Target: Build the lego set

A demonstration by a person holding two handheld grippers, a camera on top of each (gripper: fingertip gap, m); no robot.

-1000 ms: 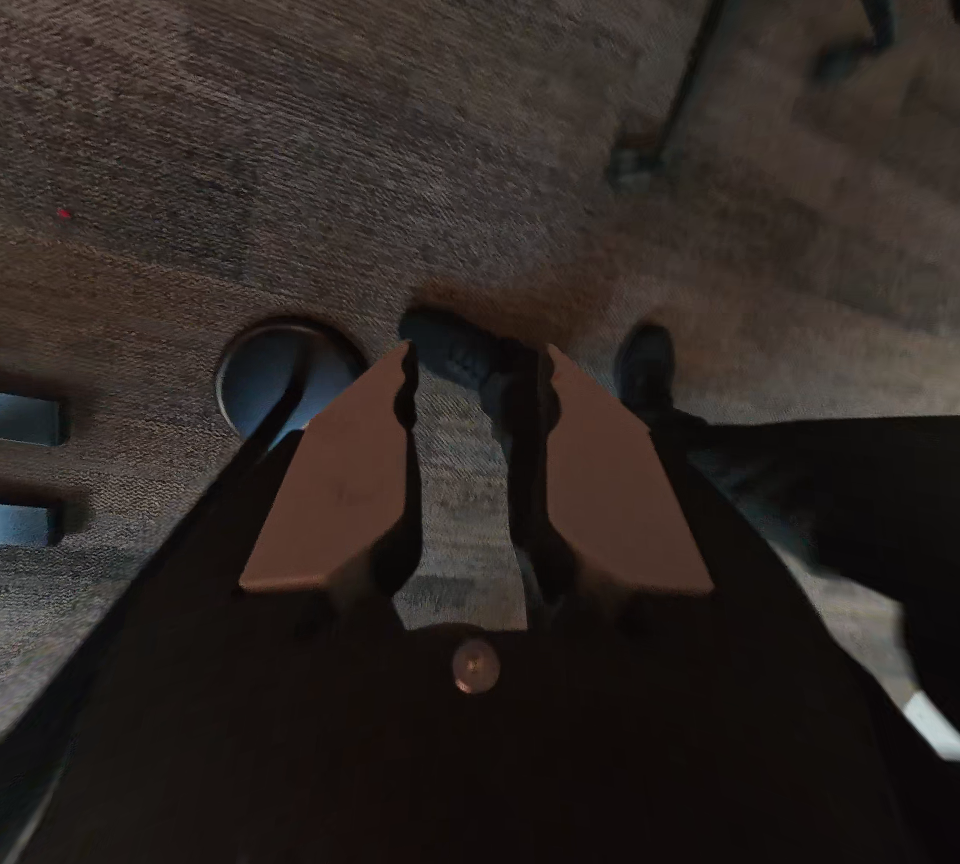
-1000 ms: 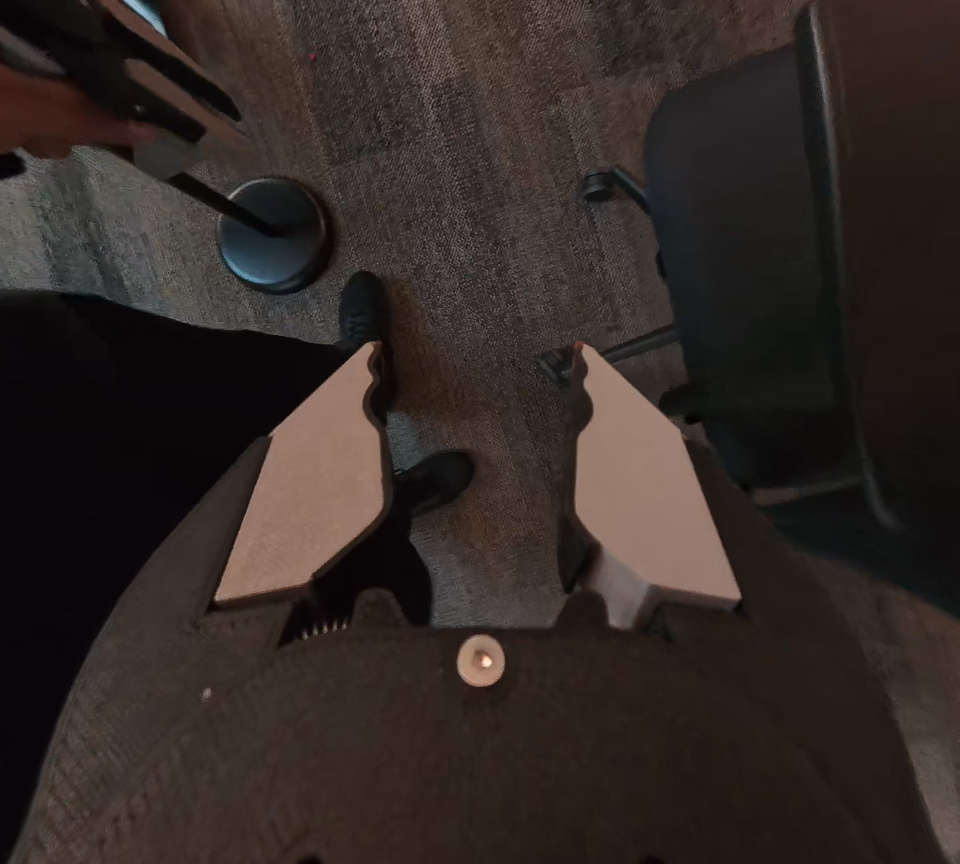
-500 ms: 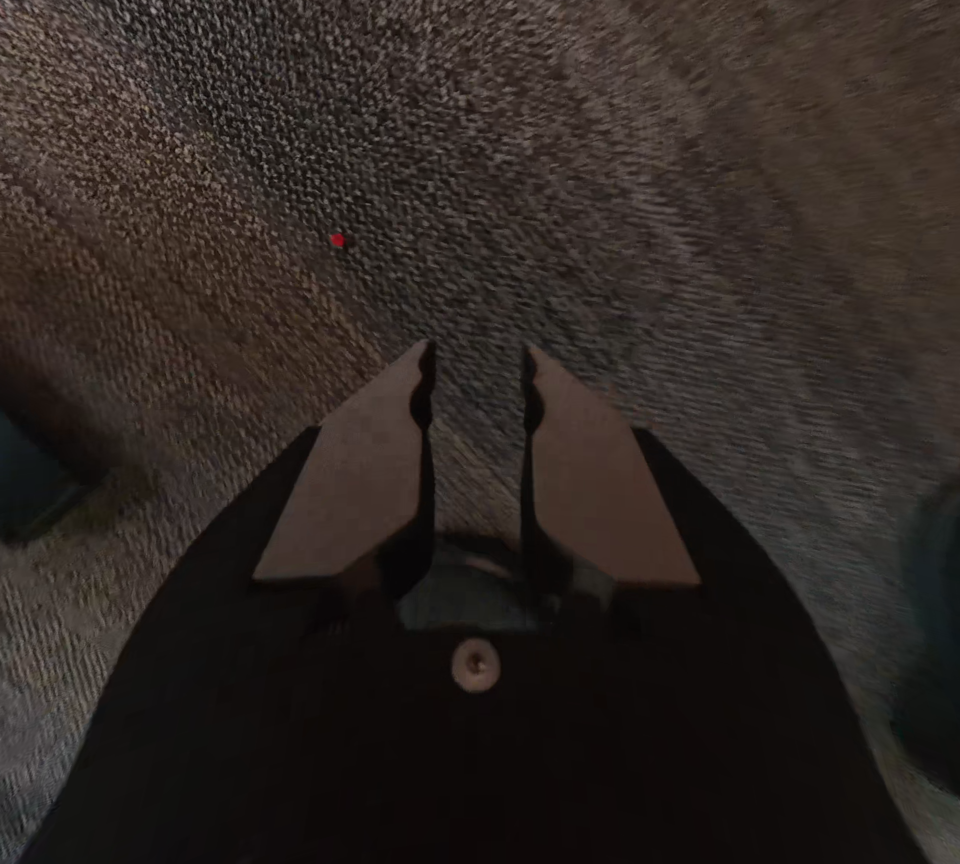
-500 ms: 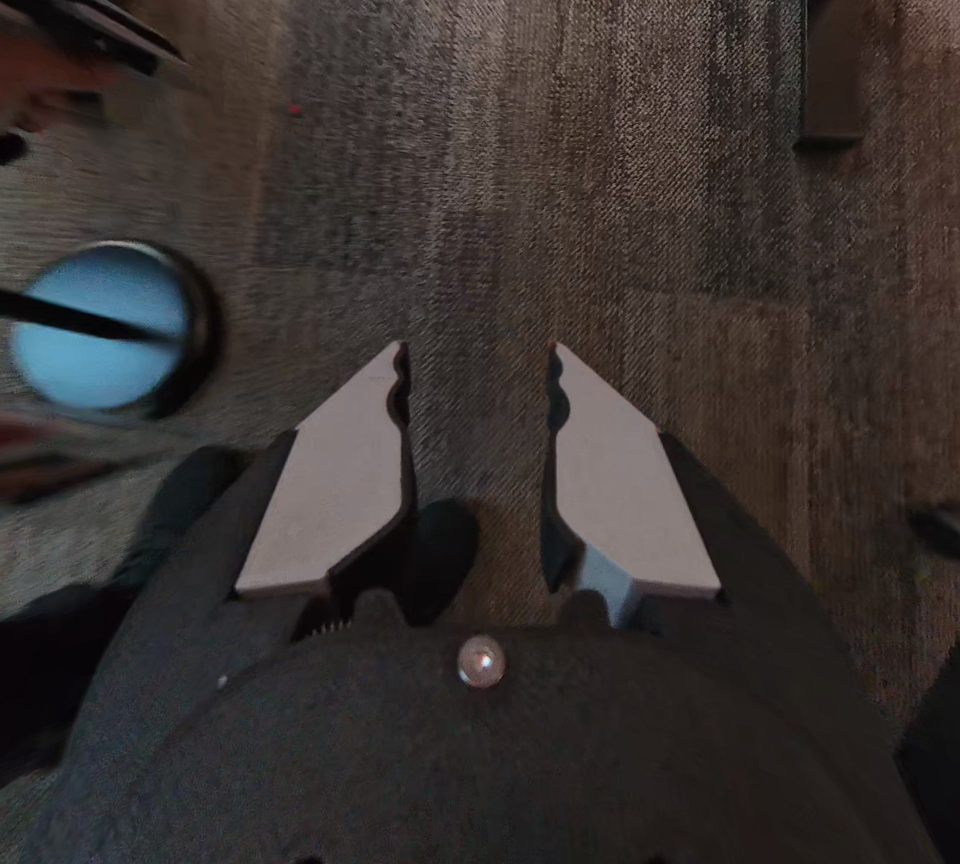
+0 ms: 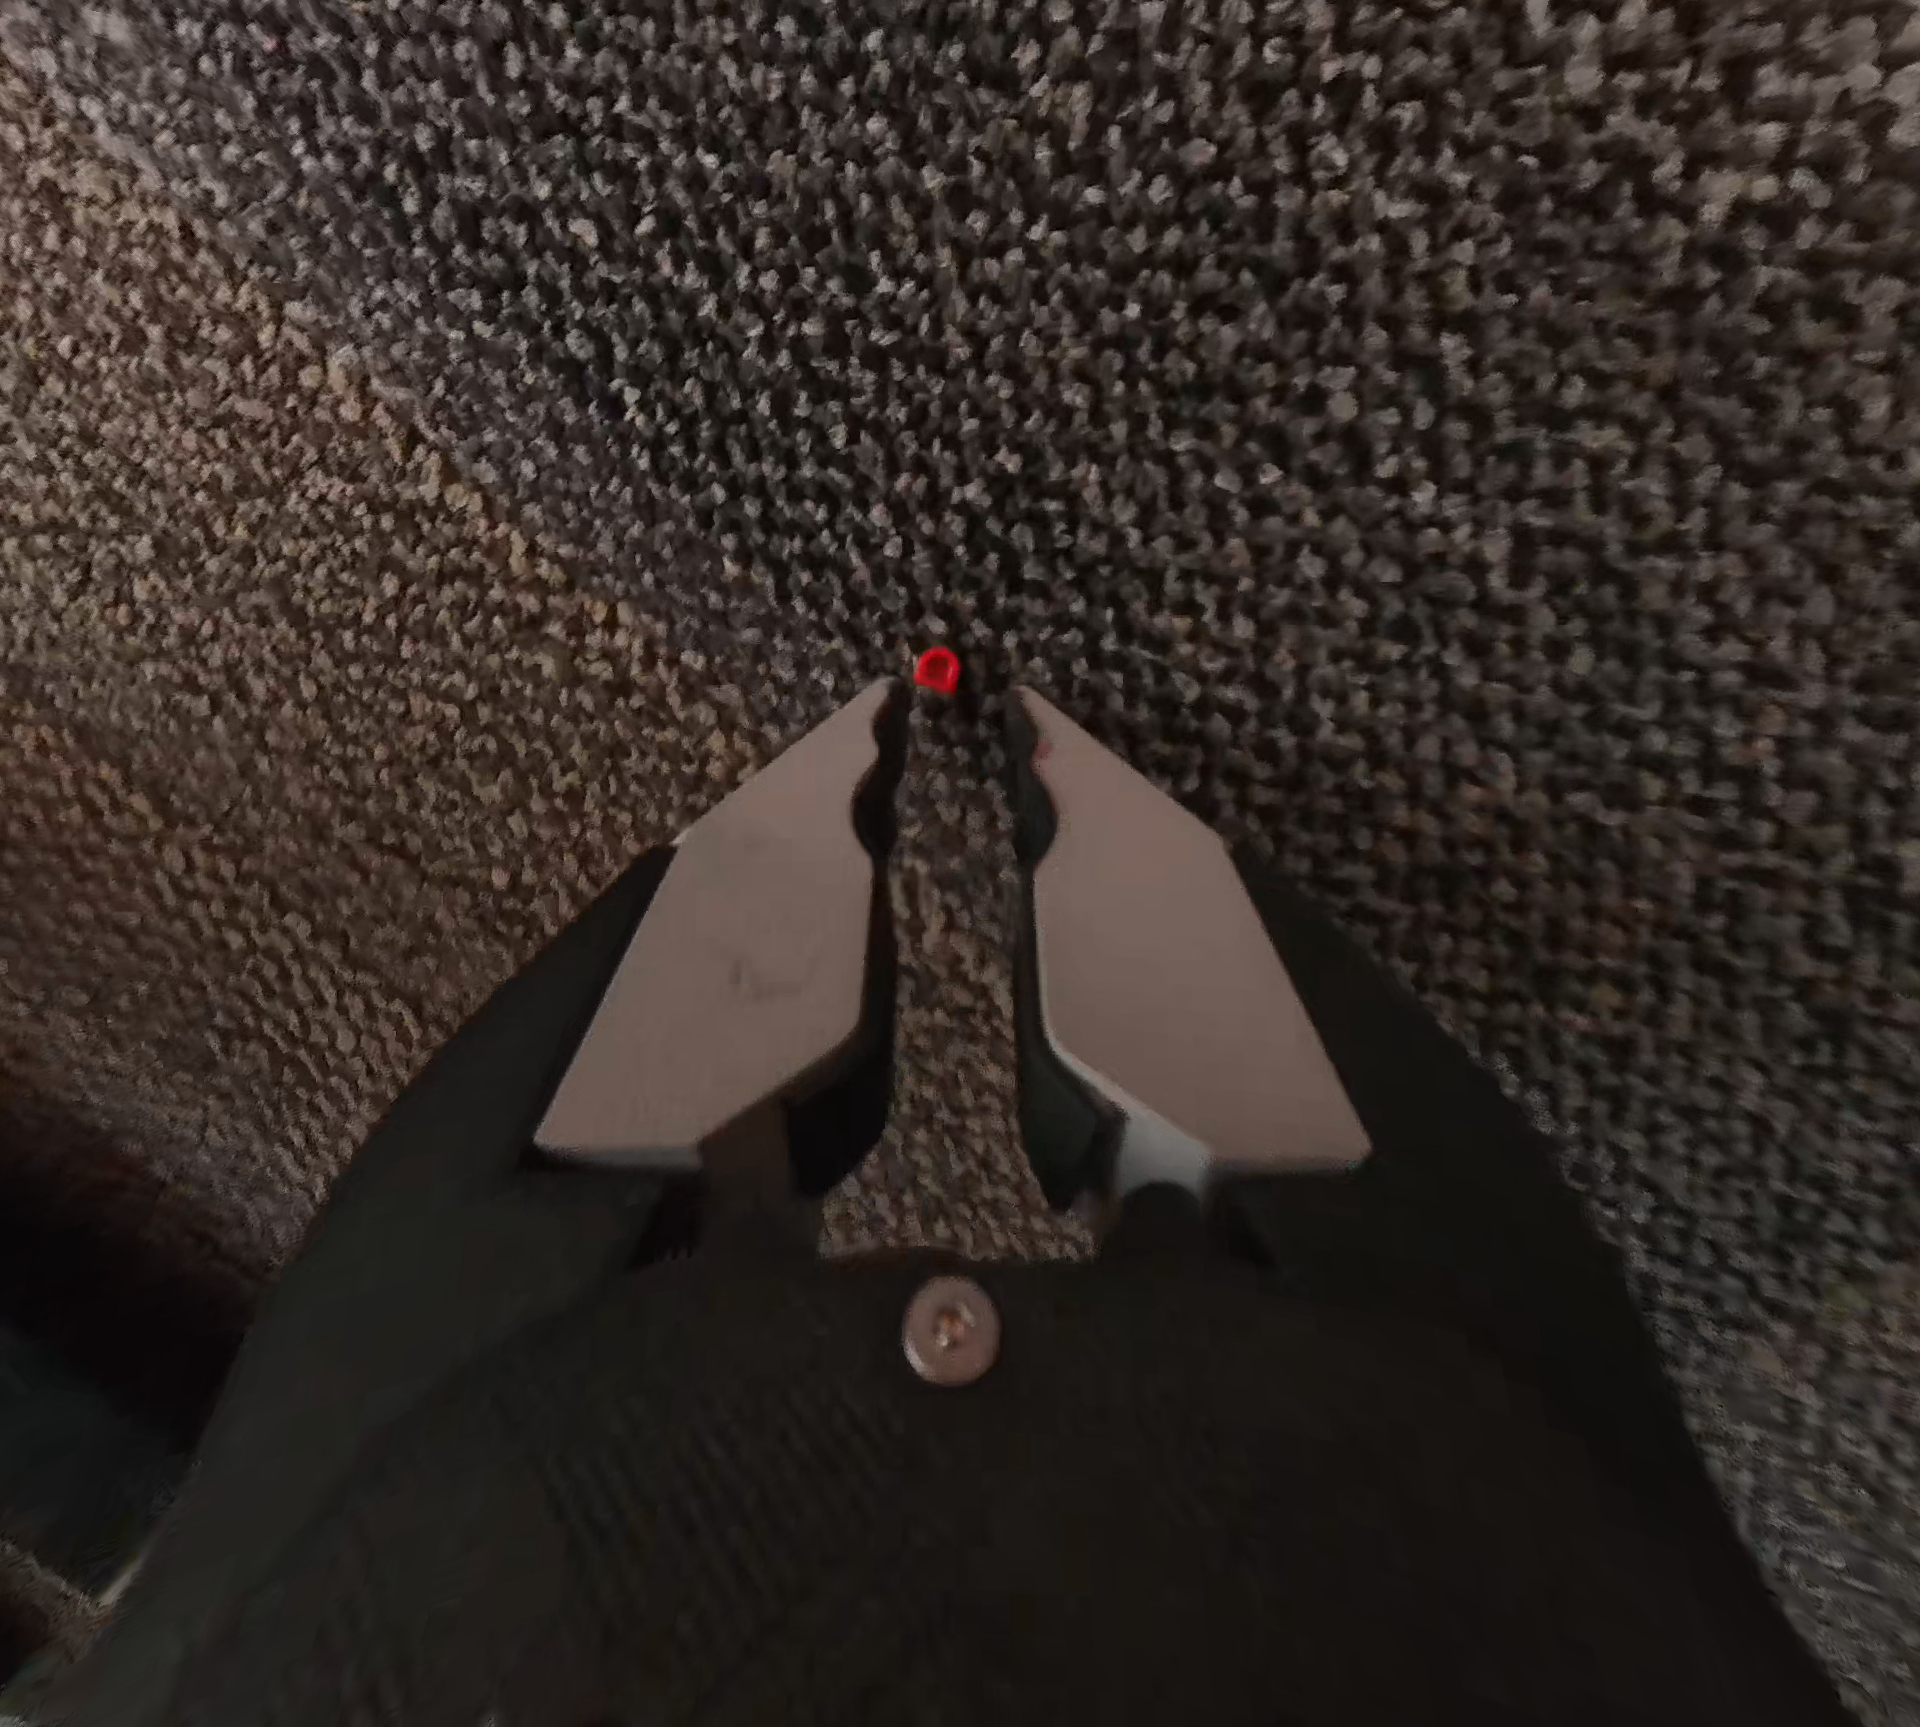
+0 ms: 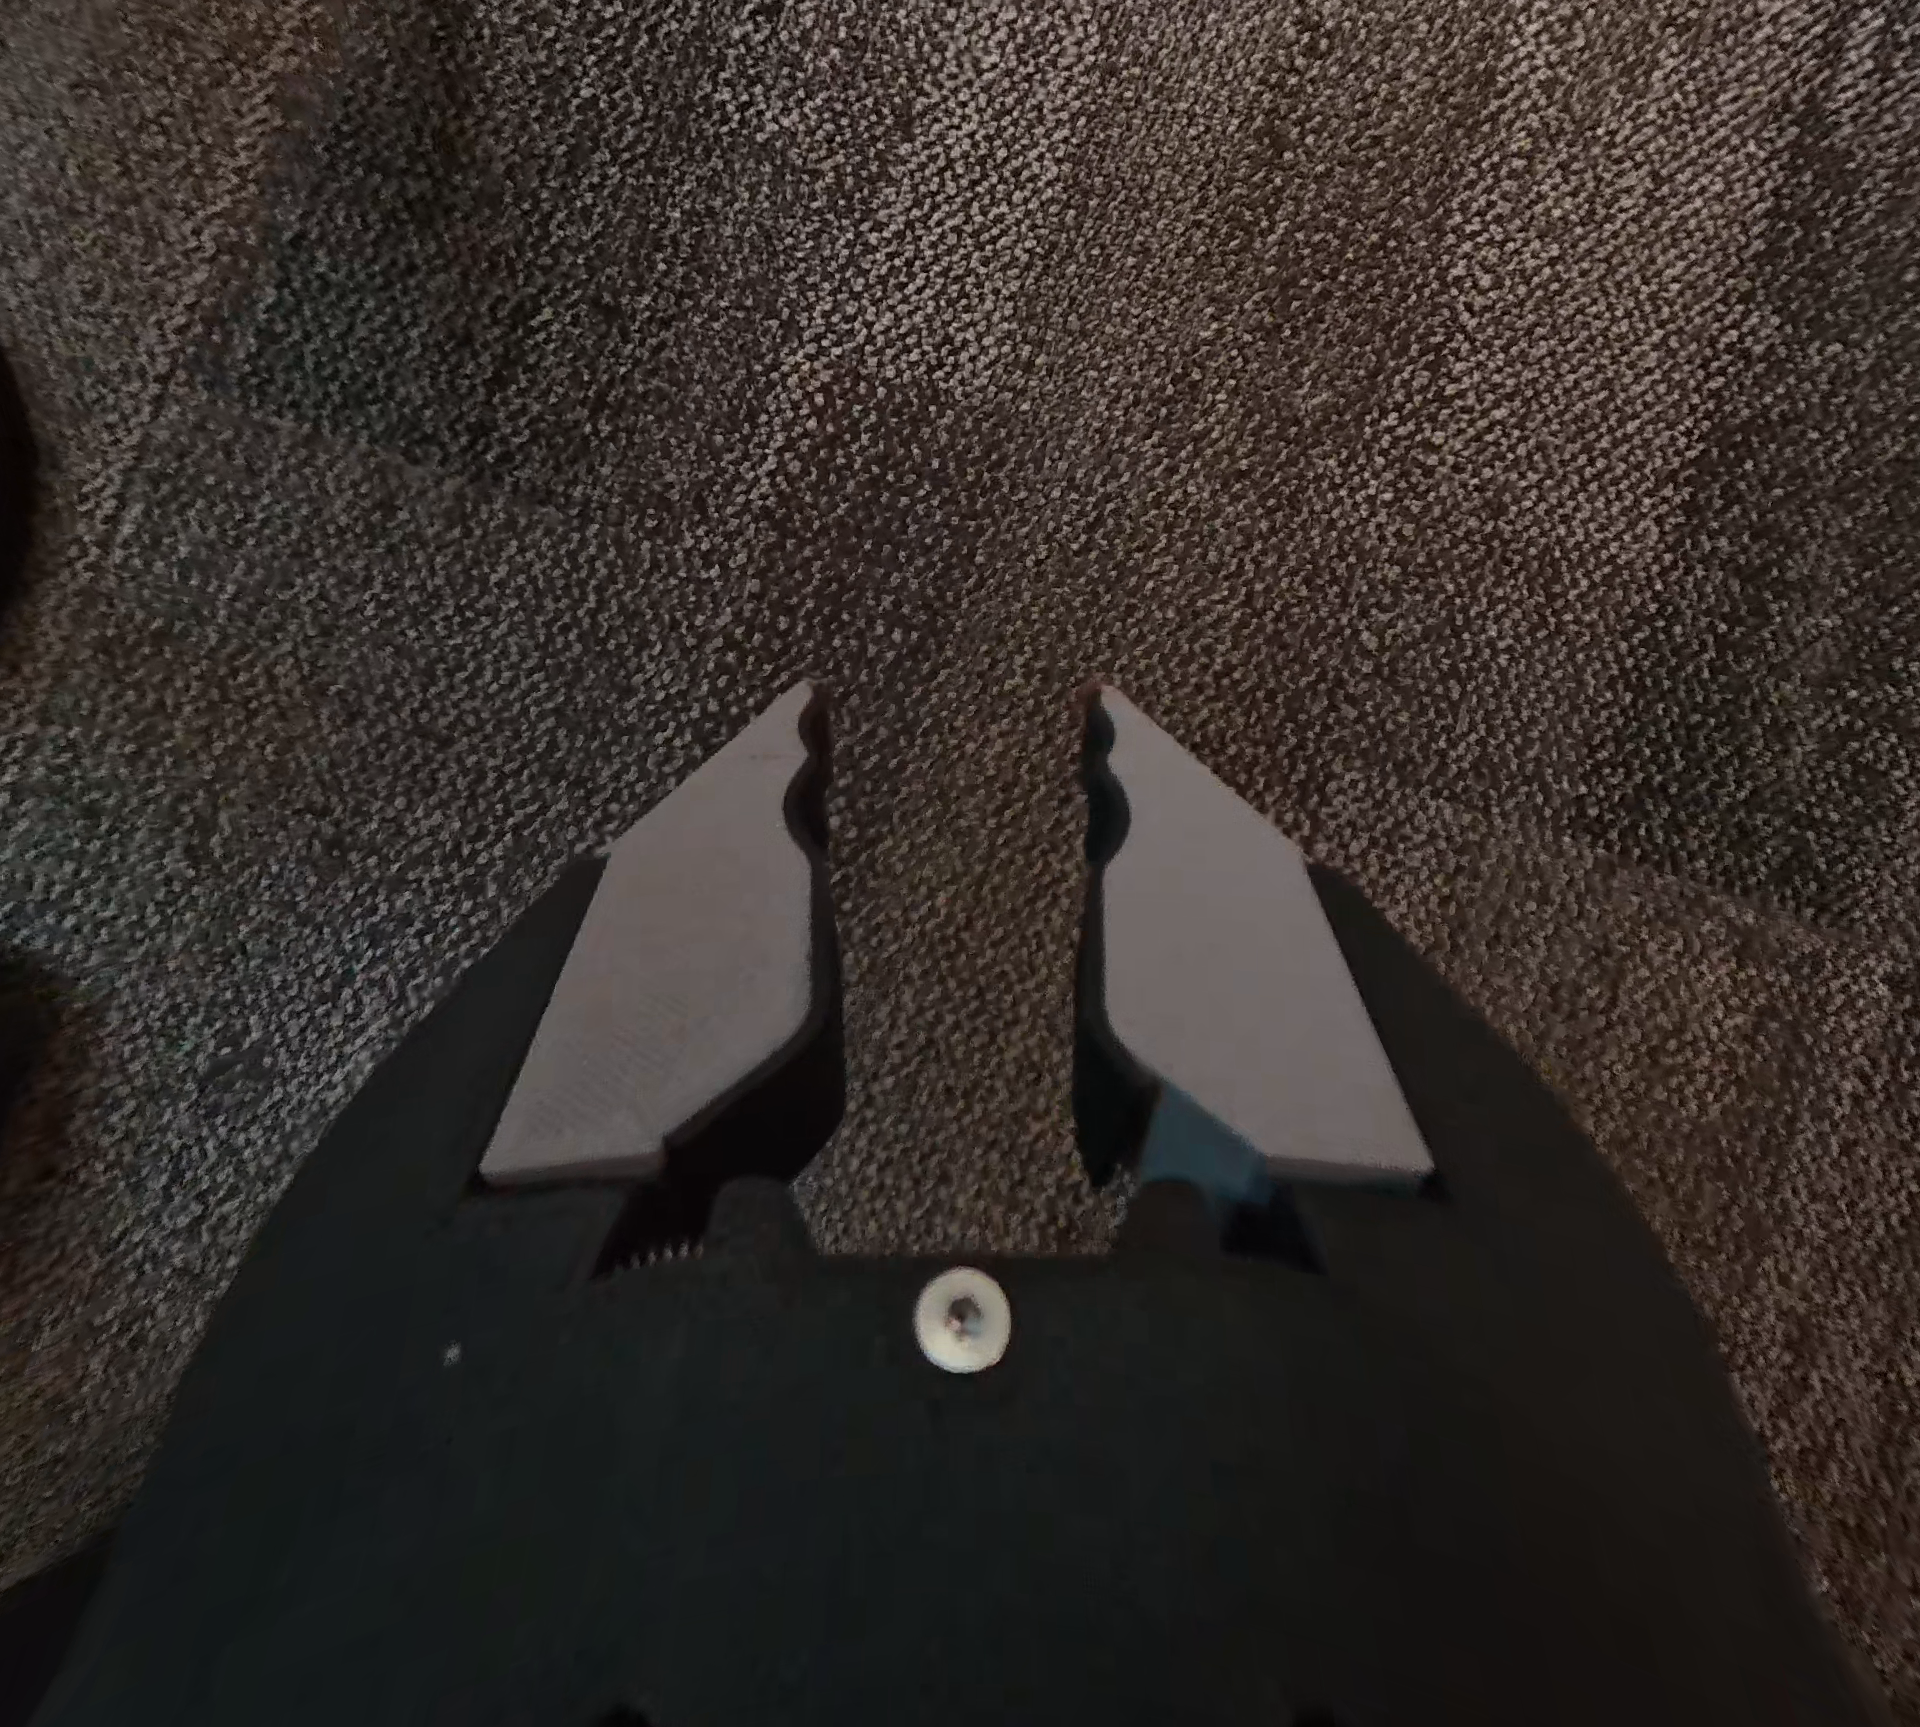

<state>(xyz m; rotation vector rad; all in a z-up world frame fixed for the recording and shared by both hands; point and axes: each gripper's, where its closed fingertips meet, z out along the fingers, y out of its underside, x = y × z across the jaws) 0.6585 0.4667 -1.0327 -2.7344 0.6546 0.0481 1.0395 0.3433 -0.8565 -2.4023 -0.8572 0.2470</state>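
left gripper (image 5: 954,690) now at red piece (image 5: 935,669), carpet (image 5: 1039,223)

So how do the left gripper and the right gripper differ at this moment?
The left gripper has its jaws narrowly apart; the right gripper has its jaws wider apart. The left gripper has a small red piece on the carpet right at its tips; the right gripper has only bare carpet before it, and sees that piece far off. Both are open, hold nothing and point down at the carpet.
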